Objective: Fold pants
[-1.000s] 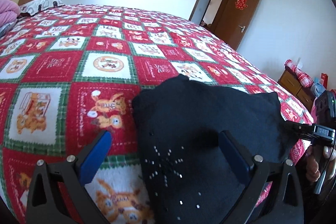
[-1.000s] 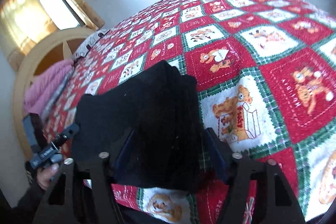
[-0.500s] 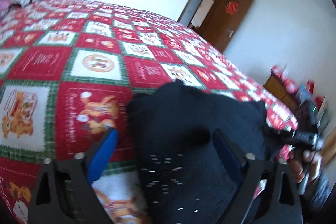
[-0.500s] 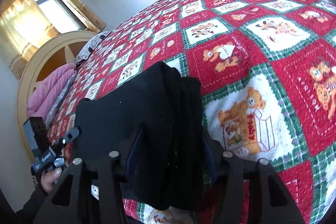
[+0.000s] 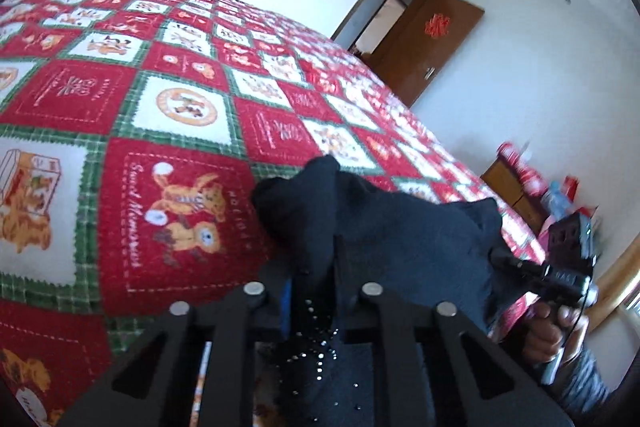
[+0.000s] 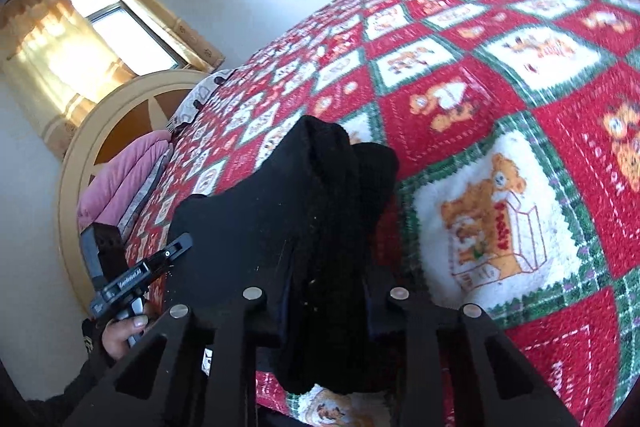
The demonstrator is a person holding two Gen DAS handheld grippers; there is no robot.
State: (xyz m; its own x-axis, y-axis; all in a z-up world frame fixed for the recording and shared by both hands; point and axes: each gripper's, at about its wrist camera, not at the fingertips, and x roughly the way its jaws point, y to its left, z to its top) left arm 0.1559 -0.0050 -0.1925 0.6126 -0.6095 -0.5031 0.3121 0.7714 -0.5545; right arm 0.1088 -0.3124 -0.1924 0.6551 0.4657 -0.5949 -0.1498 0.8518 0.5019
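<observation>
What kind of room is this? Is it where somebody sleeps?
Most likely a bedroom. A big bed with a red teddy-bear blanket fills the room, a rounded headboard stands at its end by pink bedding, and there is a curtained window and a wooden door.

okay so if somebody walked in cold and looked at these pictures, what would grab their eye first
The loud red, white and green teddy-bear blanket covering the bed. Next, the black pants bunched at its near edge, pinched by the left gripper; the right gripper is closing on another bunch of them.
</observation>
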